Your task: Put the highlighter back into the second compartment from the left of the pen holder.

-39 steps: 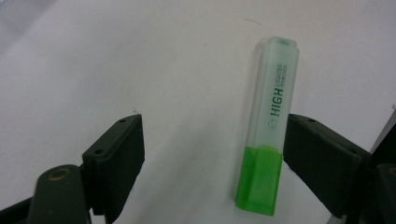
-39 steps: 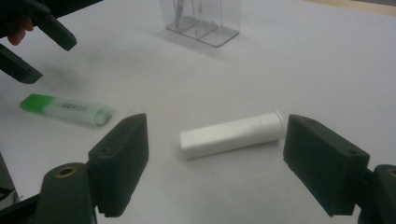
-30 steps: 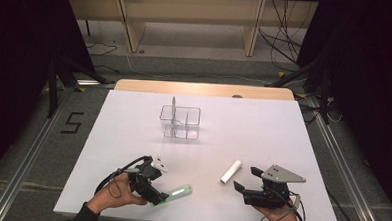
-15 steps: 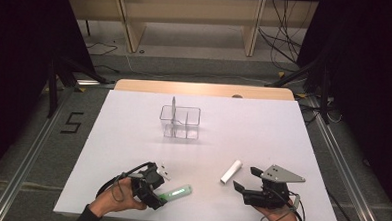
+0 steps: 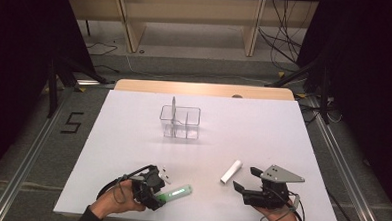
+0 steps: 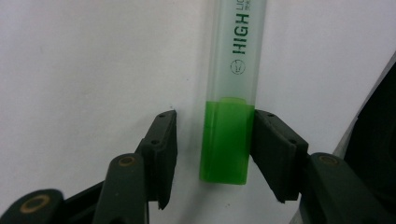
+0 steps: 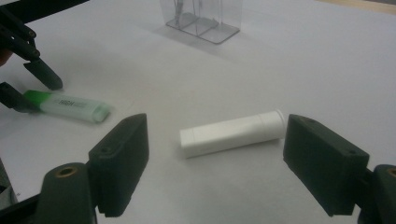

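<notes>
Grab step: left gripper (image 6: pixel 212 154) jaws just been closing round green highlighter (image 6: pixel 227 140), one pad touching, other w/ gap (not pinched yet). Right gripper (image 7: pixel 215 172) wide open near white tube (image 7: pixel 232 133). Next: squeeze shut, lift.

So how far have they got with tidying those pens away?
Early on. The clear organizer holds one thin upright item; what it is I cannot tell. In hand: the left gripper has just been closing around the green highlighter, one jaw touching its green end, the other not yet. The right gripper stands open before the white tube. Both things lie on the table.
</notes>
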Available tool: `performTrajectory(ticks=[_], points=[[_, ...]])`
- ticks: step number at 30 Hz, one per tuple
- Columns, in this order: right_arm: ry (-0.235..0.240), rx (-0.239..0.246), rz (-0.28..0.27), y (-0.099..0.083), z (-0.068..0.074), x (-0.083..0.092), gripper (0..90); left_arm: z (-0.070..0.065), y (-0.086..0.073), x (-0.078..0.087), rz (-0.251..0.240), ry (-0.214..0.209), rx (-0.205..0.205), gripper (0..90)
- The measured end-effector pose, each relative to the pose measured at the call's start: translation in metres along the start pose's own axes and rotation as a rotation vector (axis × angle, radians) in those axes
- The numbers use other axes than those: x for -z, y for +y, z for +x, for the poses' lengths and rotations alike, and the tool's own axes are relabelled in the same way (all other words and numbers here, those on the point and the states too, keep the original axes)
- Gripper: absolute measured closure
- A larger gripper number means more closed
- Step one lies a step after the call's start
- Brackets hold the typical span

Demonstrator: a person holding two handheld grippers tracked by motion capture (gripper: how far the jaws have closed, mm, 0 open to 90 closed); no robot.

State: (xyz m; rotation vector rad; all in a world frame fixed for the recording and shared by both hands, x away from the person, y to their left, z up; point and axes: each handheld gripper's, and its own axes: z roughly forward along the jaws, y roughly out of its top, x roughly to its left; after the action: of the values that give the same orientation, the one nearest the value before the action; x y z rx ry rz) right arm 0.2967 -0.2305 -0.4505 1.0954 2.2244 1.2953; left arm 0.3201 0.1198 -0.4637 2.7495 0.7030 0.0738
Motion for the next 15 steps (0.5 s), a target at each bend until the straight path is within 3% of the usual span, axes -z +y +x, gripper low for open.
performTrajectory(ticks=[9,15], points=[[0.001,0.001,0.002,0.0001,0.0001,0.0002,23.3,-0.0026,0.0002,0.0007,-0.01,0.009,-0.02,66.2],[0.002,0.002,0.0,0.0001,-0.0002,0.0002,23.3,-0.0002,0.0007,0.0009,-0.019,-0.004,-0.017,66.8]])
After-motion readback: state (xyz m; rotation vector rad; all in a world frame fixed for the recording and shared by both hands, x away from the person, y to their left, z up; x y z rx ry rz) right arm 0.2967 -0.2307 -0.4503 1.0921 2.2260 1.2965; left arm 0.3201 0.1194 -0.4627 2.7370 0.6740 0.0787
